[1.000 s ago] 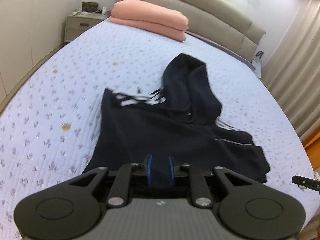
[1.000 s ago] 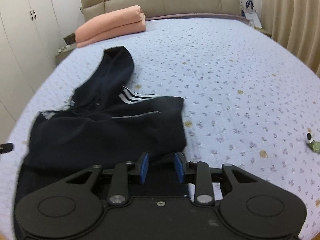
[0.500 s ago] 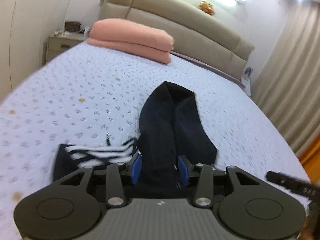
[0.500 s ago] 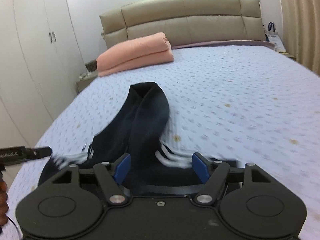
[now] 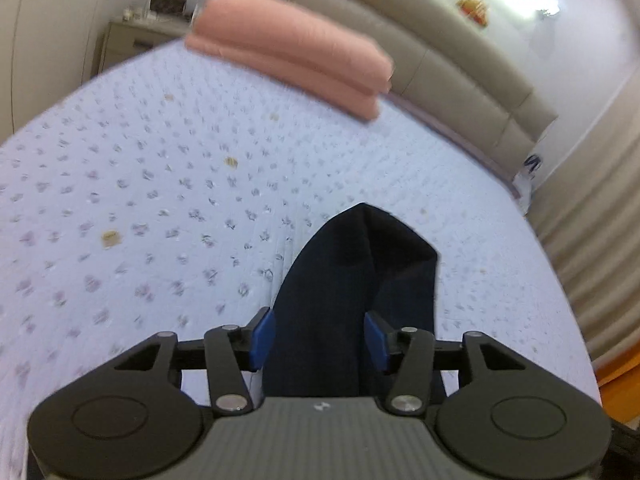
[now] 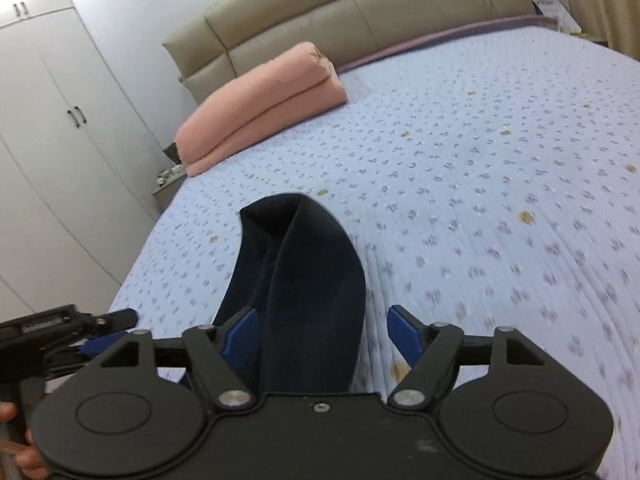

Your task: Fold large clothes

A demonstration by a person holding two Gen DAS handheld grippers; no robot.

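Observation:
A dark navy hoodie lies on the bed; only its hood (image 5: 360, 276) shows in the left wrist view, running forward between the blue pads. The rest is hidden under the gripper body. My left gripper (image 5: 320, 338) is open, with the hood fabric between its spread jaws and clear of the pads. In the right wrist view the hood (image 6: 304, 276) lies under my open right gripper (image 6: 322, 334), nearer its left pad. The left gripper's tip (image 6: 100, 326) shows at the far left there.
The bed has a light blue flowered quilt (image 5: 168, 200). A folded pink blanket (image 5: 296, 68) lies near the beige headboard (image 6: 360, 12). A nightstand (image 5: 132, 40) stands at the left, white wardrobes (image 6: 48, 120) beyond it, curtains (image 5: 600, 240) at the right.
Both grippers opened and moved forward along the hoodie toward the hood. The body and striped sleeves have dropped out of view under the grippers.

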